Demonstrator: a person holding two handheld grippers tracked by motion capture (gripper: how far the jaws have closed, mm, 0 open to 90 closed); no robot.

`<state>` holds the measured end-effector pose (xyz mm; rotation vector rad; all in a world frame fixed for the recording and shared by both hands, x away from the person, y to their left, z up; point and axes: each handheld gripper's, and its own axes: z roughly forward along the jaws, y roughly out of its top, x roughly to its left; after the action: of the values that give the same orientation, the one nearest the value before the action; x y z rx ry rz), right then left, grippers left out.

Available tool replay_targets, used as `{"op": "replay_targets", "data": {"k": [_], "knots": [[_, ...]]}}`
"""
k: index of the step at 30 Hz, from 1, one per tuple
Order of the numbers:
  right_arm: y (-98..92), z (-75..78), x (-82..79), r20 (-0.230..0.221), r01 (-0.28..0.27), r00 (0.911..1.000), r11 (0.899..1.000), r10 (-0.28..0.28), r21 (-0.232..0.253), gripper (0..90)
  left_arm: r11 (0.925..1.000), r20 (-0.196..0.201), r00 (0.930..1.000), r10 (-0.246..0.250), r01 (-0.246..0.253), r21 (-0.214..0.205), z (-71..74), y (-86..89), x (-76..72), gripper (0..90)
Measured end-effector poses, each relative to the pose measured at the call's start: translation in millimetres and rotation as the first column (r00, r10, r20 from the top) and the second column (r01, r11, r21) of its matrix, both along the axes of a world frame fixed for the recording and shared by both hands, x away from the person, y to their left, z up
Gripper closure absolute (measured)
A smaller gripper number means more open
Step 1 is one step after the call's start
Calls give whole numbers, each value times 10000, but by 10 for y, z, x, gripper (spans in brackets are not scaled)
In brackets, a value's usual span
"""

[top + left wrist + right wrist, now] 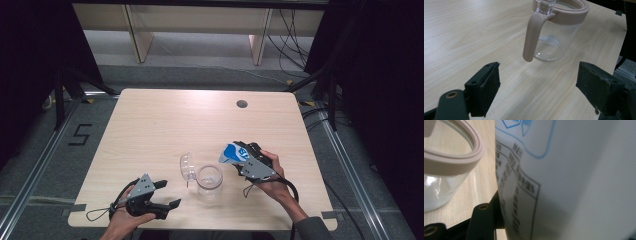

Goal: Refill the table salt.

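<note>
Right gripper pinches pouch, tilted just right of open jar near table's front edge; left gripper spread.

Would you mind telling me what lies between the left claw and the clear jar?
Only bare table separates the left claw from the jar, seen in the left gripper view.

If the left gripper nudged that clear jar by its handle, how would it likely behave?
The jar looks nearly empty with thin clear walls, so probably light and apt to slide on the smooth table. Its handle hangs off one side, so a push there would likely spin it. The hinged lid standing open may make it tippy.
</note>
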<state>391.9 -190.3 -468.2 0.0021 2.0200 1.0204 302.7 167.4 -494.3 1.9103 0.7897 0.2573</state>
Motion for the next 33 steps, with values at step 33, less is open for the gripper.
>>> {"op": "replay_targets", "data": {"k": [33], "knots": [[117,-31,-92,1473,0,9887,9820,283,-1890,436,9999,91,9999,-72,72,71,-2,9,10,182]]}}
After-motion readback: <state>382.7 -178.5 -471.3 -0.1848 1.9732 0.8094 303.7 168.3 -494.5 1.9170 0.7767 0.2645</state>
